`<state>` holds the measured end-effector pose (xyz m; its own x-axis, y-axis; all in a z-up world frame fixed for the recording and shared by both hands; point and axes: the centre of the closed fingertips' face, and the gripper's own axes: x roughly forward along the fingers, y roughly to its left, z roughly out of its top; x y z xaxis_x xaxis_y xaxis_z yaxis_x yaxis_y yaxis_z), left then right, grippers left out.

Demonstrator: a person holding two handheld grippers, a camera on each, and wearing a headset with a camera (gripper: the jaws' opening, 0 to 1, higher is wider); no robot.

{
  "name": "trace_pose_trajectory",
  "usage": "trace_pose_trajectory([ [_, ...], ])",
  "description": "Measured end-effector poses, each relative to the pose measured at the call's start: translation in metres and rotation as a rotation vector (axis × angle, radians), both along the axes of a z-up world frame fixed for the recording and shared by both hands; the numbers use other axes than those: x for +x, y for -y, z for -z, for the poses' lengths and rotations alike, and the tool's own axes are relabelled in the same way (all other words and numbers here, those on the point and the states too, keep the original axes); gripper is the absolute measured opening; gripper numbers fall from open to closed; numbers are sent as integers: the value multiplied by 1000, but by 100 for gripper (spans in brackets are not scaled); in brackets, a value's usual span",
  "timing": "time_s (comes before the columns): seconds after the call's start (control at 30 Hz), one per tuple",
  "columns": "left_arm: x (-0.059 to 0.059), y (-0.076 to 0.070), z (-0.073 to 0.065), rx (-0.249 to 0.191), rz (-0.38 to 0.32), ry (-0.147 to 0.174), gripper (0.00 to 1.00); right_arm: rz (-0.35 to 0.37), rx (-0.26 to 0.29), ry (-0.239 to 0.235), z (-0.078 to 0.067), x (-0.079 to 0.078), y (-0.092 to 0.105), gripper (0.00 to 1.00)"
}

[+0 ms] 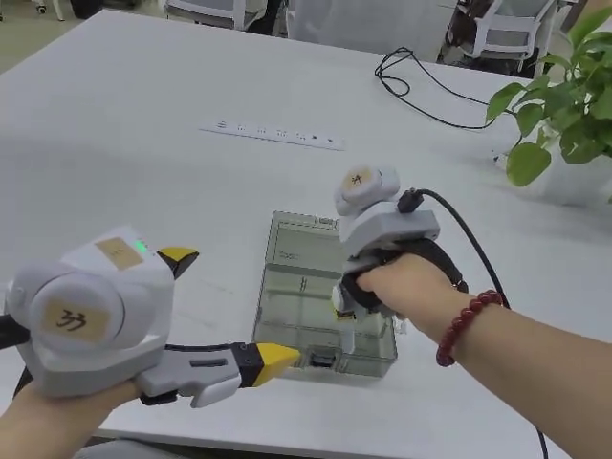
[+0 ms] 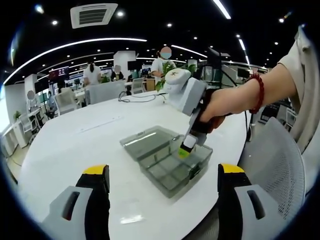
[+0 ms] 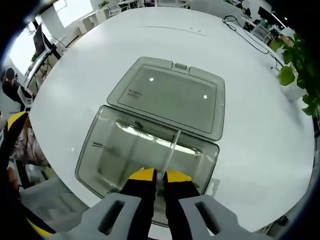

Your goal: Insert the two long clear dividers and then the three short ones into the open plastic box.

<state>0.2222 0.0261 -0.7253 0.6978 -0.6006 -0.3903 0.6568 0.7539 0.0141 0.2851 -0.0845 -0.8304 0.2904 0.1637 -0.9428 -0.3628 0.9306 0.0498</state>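
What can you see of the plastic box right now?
The plastic box looks like smoky, see-through plastic. It sits on the white table with its hinged lid lying open and flat behind it. A latch shows on the front wall. One long divider runs across the inside. The right hand-held gripper is shut on a clear divider standing in the box, crosswise to the long one.

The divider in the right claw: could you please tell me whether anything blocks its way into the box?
Nothing visible does. The right claw holds the divider at the open box, lid laid back; the left claw hangs open beside it.
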Motion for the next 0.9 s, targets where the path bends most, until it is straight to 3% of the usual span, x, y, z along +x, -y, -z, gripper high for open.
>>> trace_pose_trajectory([
  [0.17,1,-2,0,3,-9,1,91,2,23,0,2,-1,1,7],
  [0.33,1,-4,-1,3,-20,4,90,16,100,2,3,-1,-1,9],
  [0.4,1,-5,-1,5,-26,1,90,-13,144,27,1,0,-6,11],
  [0.53,1,-7,-1,19,-36,-5,90,24,226,55,-5,2,-4,12],
  [0.63,2,-9,-3,20,-53,-10,90,-5,279,95,-13,5,-5,14],
  [0.8,3,-12,-4,17,-68,-18,89,-57,323,153,-26,6,-6,22],
  [0.9,3,-14,-5,18,-78,-19,89,-128,354,190,-33,3,-10,26],
])
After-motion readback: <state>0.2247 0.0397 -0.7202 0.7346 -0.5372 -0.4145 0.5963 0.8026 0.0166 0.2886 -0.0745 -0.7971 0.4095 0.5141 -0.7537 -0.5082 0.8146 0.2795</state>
